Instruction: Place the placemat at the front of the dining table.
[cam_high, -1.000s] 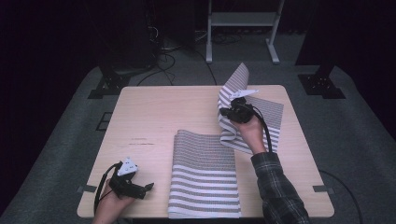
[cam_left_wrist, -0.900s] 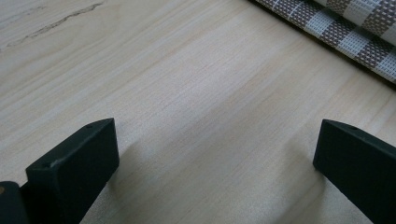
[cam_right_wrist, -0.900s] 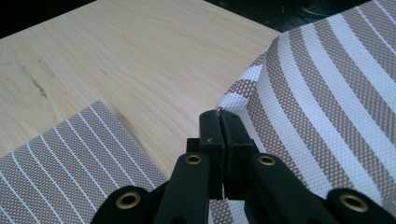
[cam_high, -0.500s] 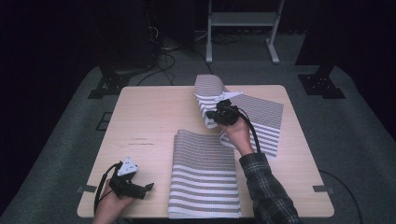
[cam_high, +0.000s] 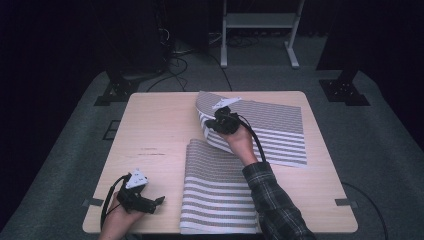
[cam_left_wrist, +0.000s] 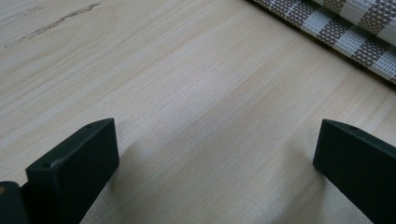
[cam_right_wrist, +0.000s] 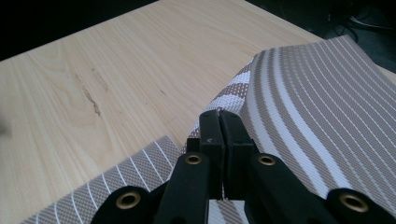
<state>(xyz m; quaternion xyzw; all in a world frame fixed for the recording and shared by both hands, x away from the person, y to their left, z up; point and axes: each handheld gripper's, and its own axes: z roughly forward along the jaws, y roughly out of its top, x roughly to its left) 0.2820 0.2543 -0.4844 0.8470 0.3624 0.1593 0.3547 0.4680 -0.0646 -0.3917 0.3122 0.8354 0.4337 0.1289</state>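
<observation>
Striped placemat (cam_high: 272, 127) at the table's (cam_high: 155, 125) far right is mid-fold: the right gripper (cam_high: 220, 119), clenched on its edge, lifts it leftward. The second placemat (cam_high: 217, 192) lies flat nearby. The left gripper (cam_high: 156, 201) rests released, empty. Folding seems barely half done.

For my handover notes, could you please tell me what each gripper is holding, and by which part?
The right gripper pinches the far striped woven placemat by its lifted left edge. The left gripper is open, holding nothing.
</observation>
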